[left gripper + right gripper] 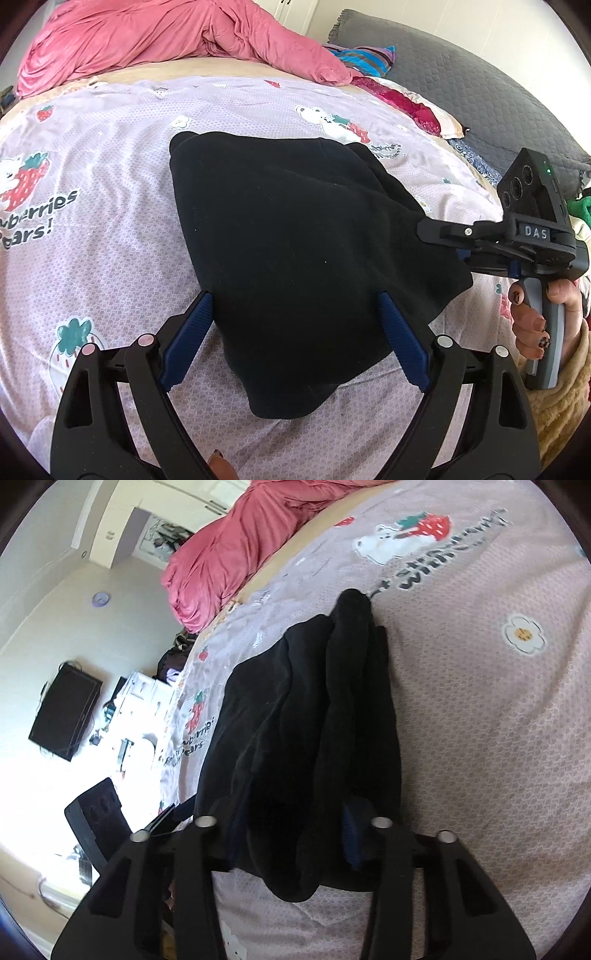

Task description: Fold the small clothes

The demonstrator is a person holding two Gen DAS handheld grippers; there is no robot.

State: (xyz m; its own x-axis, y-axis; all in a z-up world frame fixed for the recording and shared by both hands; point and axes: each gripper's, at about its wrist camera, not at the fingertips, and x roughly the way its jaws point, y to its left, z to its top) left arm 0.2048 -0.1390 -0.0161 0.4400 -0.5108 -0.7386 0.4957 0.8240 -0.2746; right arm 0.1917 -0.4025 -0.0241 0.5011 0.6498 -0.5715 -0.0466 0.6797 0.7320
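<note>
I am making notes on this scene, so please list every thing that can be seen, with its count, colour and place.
garment: one, black, partly folded, middle of bed
bedsheet: one, pale lilac with strawberry prints, under garment
blanket: one, pink, bunched at far end
quilt: one, grey, far right
screen: one, black, on wall
left gripper: blue pads, open, astride garment's near edge
right gripper: black, garment's edge between its fingers
hand: one, on right gripper's handle
</note>
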